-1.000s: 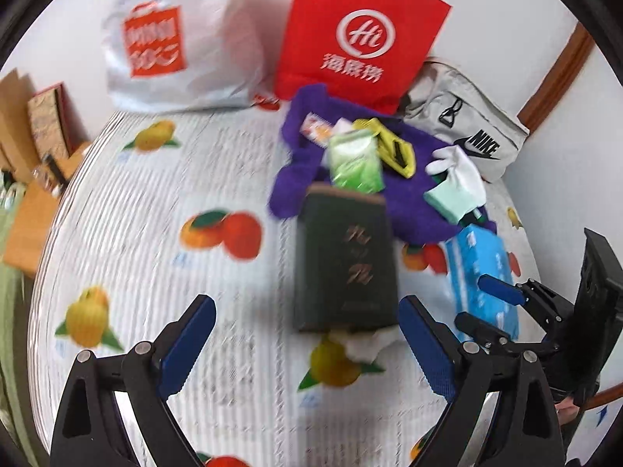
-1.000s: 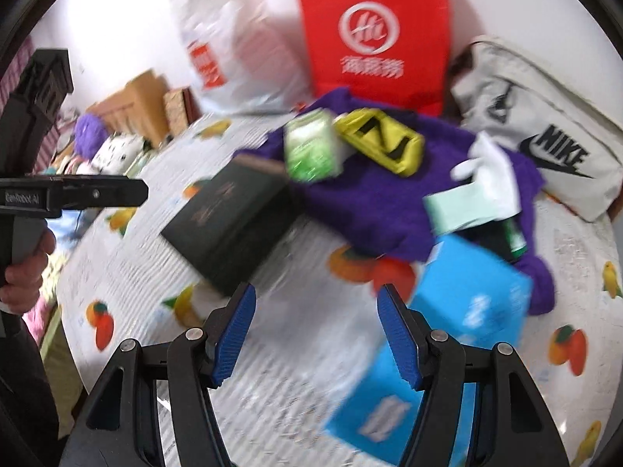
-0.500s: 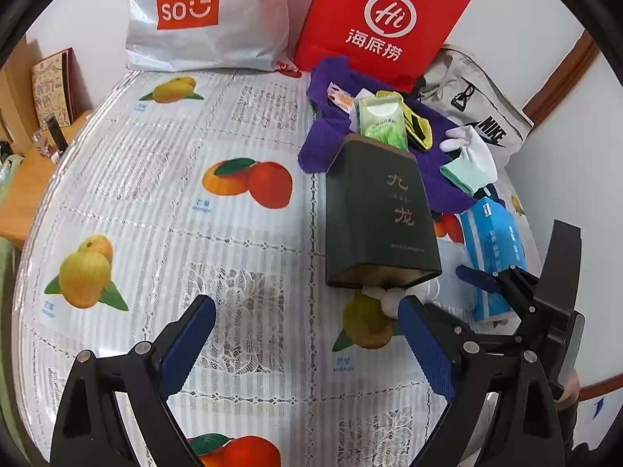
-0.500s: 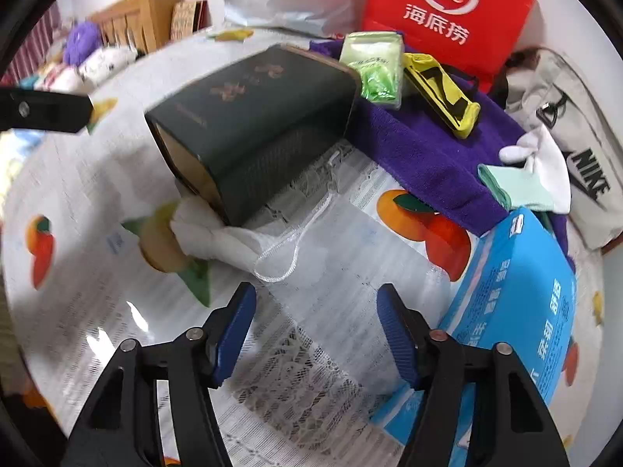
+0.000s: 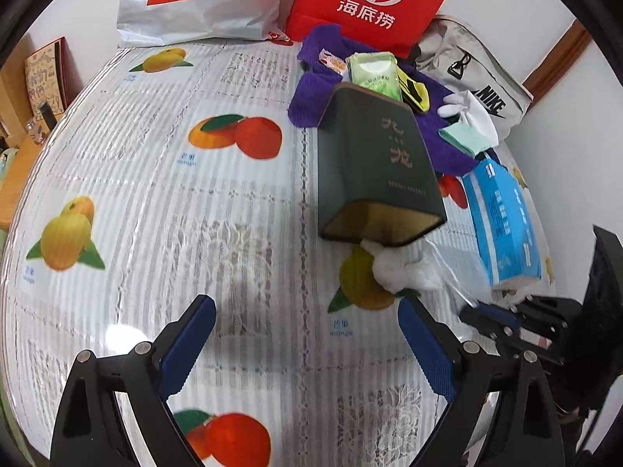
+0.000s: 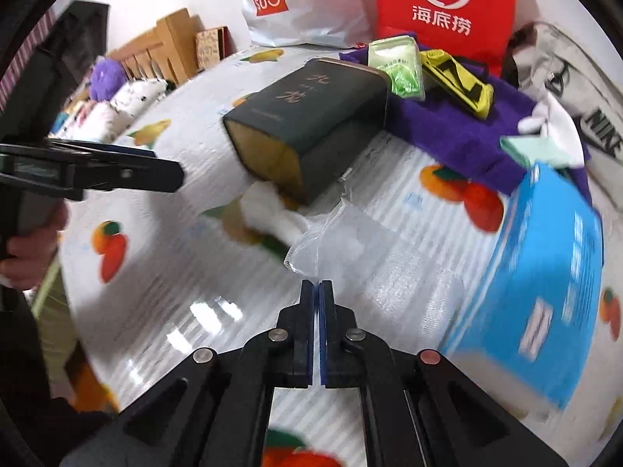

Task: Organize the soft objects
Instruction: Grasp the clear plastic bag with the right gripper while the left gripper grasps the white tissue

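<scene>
A dark green box (image 5: 373, 159) lies on its side on the fruit-print tablecloth (image 5: 155, 194), its open end toward me. A white soft wad (image 5: 397, 268) spills from that end. Beside it lies a sheer drawstring pouch (image 6: 373, 249). My right gripper (image 6: 316, 286) is shut, and the pouch's near edge runs up into its tips; the left wrist view shows the same gripper (image 5: 473, 313) at the pouch's corner. My left gripper (image 5: 307, 319) hangs open over bare cloth just in front of the wad, holding nothing. It also appears from the side in the right wrist view (image 6: 171, 173).
Behind the box a purple towel (image 5: 311, 89) carries a green tissue pack (image 5: 375, 74), a yellow-black pouch (image 6: 459, 78), a white glove (image 5: 473, 111) and a mint cloth (image 5: 463, 138). A blue tissue pack (image 5: 502, 222) lies right. A red bag (image 5: 370, 0), a white bag (image 5: 194, 0) and a grey bag (image 5: 479, 74) line the wall.
The right jaws went from wide apart to shut at the sheer pouch's edge. Both grippers sank closer to the table, and the box now looms larger in both views.
</scene>
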Action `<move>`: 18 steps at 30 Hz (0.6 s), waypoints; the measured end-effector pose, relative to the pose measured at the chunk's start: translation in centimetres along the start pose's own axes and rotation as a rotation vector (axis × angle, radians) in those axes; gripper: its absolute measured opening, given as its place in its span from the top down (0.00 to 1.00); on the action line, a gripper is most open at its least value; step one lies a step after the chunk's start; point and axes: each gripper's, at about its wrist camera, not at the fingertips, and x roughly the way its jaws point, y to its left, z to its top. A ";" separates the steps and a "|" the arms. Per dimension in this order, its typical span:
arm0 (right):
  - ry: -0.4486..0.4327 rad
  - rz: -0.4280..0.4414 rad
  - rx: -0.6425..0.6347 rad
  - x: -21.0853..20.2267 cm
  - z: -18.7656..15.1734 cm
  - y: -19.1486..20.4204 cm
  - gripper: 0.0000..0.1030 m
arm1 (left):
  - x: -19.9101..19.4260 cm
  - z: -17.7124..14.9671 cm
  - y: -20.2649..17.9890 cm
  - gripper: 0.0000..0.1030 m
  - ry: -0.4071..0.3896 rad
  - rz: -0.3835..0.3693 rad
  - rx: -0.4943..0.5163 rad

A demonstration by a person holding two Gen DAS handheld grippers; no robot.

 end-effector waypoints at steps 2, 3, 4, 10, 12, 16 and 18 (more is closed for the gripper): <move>0.003 0.013 0.014 -0.4 -0.8 0.2 0.98 | -0.2 -0.6 -0.3 0.08 -0.001 0.007 0.004; 0.007 0.013 0.022 -0.7 -1.6 0.3 0.98 | -0.2 -1.1 -0.6 0.08 -0.001 0.010 0.010; 0.012 0.011 0.025 -0.9 -2.2 0.4 0.98 | -0.3 -1.3 -0.8 0.08 0.000 0.013 0.014; 0.027 -0.045 0.086 -2.8 -7.3 -0.9 0.98 | -0.7 -3.8 -2.6 0.08 0.003 0.023 0.038; 0.026 -0.043 0.105 -3.3 -8.4 -1.6 0.98 | -0.8 -4.3 -3.0 0.08 0.001 0.026 0.046; -0.005 -0.026 0.133 -4.5 -10.5 -2.4 0.89 | -0.9 -5.2 -3.7 0.08 -0.001 0.027 0.057; -0.019 -0.011 0.138 -4.7 -11.1 -2.7 0.62 | -0.7 -5.6 -4.0 0.08 0.004 0.034 0.061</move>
